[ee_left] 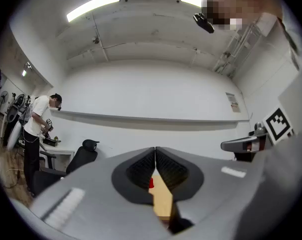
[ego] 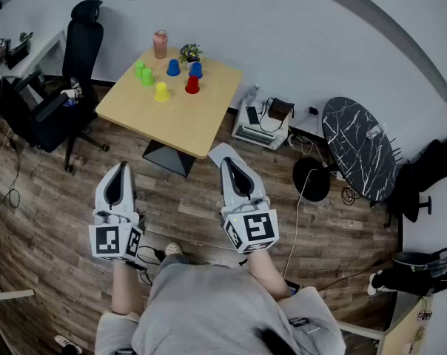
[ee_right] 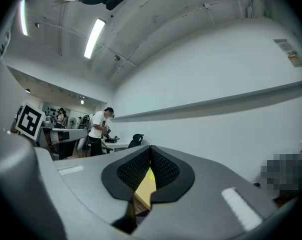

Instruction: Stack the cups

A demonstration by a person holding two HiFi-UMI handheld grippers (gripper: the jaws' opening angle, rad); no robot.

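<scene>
We hold left gripper (ego: 121, 167) and right gripper (ego: 230, 161), both closed, empty; coloured plastic cups (ego: 160, 92) stand on square wooden tabletop (ego: 186, 120).

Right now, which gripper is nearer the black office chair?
Left. In the head view the left gripper sits below and right of the black office chair. The right gripper is farther right still.

Ahead of me on the wooden table (ego: 186, 120) six small cups stand singly, none stacked; two green cups (ego: 147, 78) touch at the left; two blue cups (ego: 173, 68) sit behind; the red cup (ego: 192, 85) and the yellow cup (ego: 160, 92) stand nearer me.
</scene>
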